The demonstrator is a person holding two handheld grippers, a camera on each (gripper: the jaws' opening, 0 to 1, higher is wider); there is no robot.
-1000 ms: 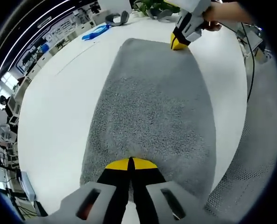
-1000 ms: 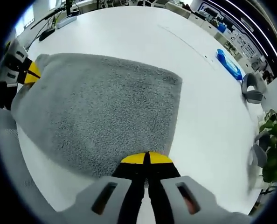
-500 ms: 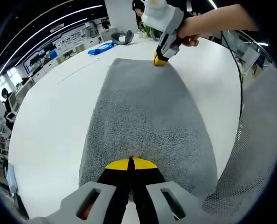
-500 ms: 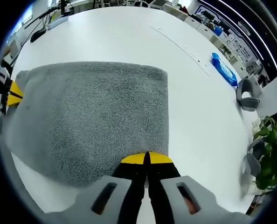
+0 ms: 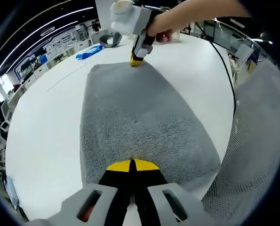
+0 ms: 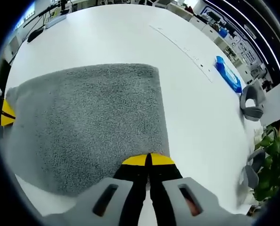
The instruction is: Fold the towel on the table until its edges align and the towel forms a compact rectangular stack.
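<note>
A grey towel (image 5: 140, 113) lies spread on the white table (image 5: 45, 117), stretched between my two grippers. My left gripper (image 5: 132, 165) is shut on the towel's near edge, its yellow tips pressed together on the cloth. At the towel's far corner in the left gripper view, my right gripper (image 5: 136, 60) pinches the cloth, held by a person's hand. In the right gripper view the towel (image 6: 88, 122) runs away to the left; my right gripper (image 6: 148, 160) is shut on its near corner and my left gripper (image 6: 6, 113) shows at the far left edge.
A blue object (image 5: 89, 51) and a grey headset-like item (image 5: 111, 38) lie at the table's far side. A cable (image 5: 225, 70) trails over the table on the right. A grey mesh chair (image 5: 253, 155) stands by the table edge. Green plant leaves (image 6: 269, 169) sit beyond the right corner.
Both cameras have shifted; the towel has turned and been drawn flatter. In the left gripper view the right gripper sits further left. Both grippers stay shut on the towel.
</note>
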